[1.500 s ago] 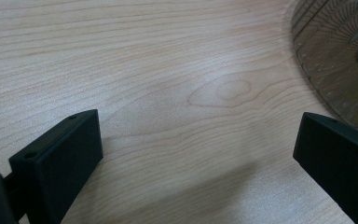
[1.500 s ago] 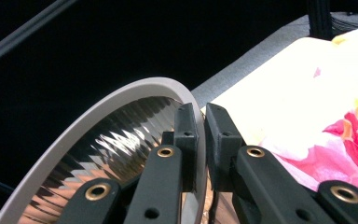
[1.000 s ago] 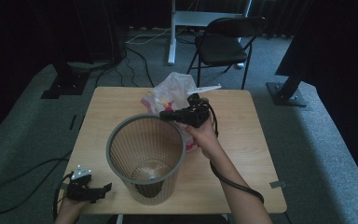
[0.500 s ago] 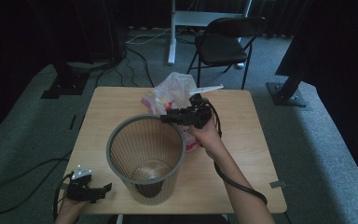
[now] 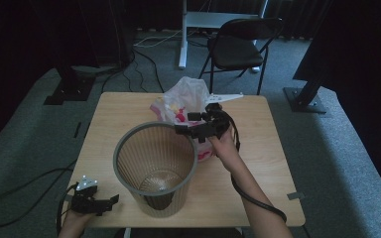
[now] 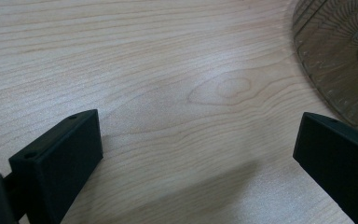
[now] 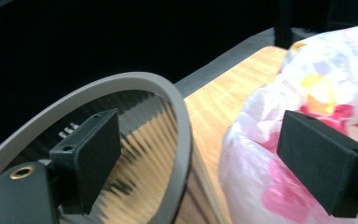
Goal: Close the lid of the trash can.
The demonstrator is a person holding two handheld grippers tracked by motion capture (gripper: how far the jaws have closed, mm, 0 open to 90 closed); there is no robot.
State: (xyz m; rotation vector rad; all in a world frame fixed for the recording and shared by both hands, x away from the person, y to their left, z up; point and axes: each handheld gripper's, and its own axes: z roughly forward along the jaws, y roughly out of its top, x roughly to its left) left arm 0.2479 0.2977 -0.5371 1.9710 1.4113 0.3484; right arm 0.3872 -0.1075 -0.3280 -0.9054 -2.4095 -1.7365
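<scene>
A grey ribbed wastebasket (image 5: 155, 168) stands upright on the tabletop (image 5: 268, 148); just behind it slumps a white plastic bag (image 5: 181, 101) with pink and yellow print.

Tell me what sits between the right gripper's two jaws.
In the right gripper view, the grey rim of the bin rises between the open jaws of the right gripper, untouched; the plastic bag lies behind.

The bin (image 5: 155, 168) stands on the table (image 5: 258, 173), bag (image 5: 183, 101) just behind it.

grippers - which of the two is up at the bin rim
The right gripper: its open jaws straddle the grey bin rim, beside the plastic bag. The left gripper rests open on the table by the bin's base.
</scene>
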